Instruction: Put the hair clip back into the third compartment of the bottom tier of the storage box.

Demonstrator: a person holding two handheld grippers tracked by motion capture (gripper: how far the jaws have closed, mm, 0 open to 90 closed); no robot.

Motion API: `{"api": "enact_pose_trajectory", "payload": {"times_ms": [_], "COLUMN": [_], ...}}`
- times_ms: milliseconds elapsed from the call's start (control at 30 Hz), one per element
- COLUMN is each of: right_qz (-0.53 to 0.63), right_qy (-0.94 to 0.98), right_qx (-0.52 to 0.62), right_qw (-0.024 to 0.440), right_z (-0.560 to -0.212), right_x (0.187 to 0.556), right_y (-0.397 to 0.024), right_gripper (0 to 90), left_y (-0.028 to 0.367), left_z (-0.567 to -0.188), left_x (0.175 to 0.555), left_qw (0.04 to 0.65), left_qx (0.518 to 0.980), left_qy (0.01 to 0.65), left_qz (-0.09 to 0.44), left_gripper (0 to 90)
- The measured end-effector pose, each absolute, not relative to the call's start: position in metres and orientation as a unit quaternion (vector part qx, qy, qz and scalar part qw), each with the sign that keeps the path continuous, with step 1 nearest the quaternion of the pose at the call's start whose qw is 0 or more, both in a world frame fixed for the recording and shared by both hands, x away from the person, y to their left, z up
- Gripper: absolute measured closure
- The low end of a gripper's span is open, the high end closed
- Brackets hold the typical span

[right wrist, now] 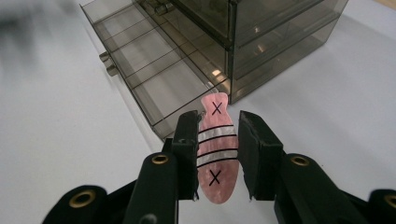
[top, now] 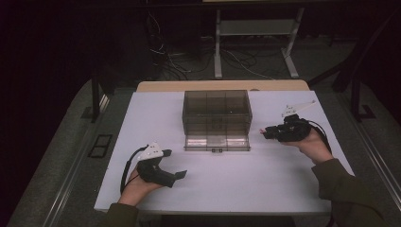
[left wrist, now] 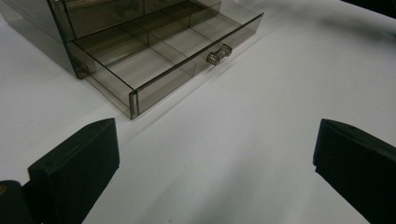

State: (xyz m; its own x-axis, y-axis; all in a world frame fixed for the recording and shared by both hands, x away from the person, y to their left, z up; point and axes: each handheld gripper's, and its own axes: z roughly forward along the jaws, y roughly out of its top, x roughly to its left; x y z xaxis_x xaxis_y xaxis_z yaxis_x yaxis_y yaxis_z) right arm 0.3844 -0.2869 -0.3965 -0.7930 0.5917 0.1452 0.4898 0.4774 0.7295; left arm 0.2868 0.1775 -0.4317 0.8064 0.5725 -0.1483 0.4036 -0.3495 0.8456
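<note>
A smoky clear drawer cabinet (top: 216, 111) stands at the middle of the white table (top: 227, 184), its bottom drawer (top: 216, 142) pulled out toward me. In the right gripper view the drawer (right wrist: 149, 60) shows several empty compartments. My right gripper (right wrist: 218, 122) is shut on a flat pink piece (right wrist: 215, 154) marked with black stripes and two crosses, held just right of the drawer's corner. In the high view that gripper (top: 266, 133) hovers to the right of the cabinet. My left gripper (left wrist: 215, 163) is open with bare table between its jaws, resting front left of the drawer (left wrist: 154, 51) and its knob (left wrist: 219, 53).
The table's front edge (top: 213, 210) lies close to both forearms. Beyond the table are desk legs (top: 217, 47) and loose cables (top: 165, 56) on a dark floor. A wooden edge (top: 222, 85) runs behind the cabinet.
</note>
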Motion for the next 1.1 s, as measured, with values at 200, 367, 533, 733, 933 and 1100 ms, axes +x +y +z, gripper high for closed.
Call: {"api": "enact_pose_trajectory", "payload": {"times_ms": [200, 367, 533, 733, 933, 1100], "right_qz": [0.405, 0.408, 0.409, 0.415, 0.419, 0.42], "right_qy": [0.857, 0.855, 0.854, 0.852, 0.851, 0.853], "right_qx": [0.311, 0.312, 0.313, 0.31, 0.307, 0.3], "right_qw": [0.064, 0.066, 0.073, 0.074, 0.072, 0.071], "right_z": [-0.395, -0.391, -0.388, -0.384, -0.381, -0.381], "right_x": [0.383, 0.382, 0.382, 0.384, 0.386, 0.388], "right_y": [-0.28, -0.275, -0.269, -0.263, -0.254, -0.247], "right_gripper": [67.8, 67.8, 67.8, 67.8, 67.8, 67.8], "left_y": [0.176, 0.176, 0.176, 0.177, 0.178, 0.177], "left_z": [-0.432, -0.431, -0.43, -0.429, -0.429, -0.429], "left_x": [0.286, 0.285, 0.285, 0.285, 0.285, 0.285], "left_qw": [0.487, 0.49, 0.491, 0.496, 0.497, 0.498], "left_qx": [0.816, 0.813, 0.813, 0.809, 0.807, 0.808], "left_qy": [0.299, 0.301, 0.301, 0.304, 0.306, 0.304], "left_qz": [0.087, 0.087, 0.086, 0.086, 0.086, 0.085], "left_gripper": [0.0, 0.0, 0.0, 0.0, 0.0, 0.0]}}
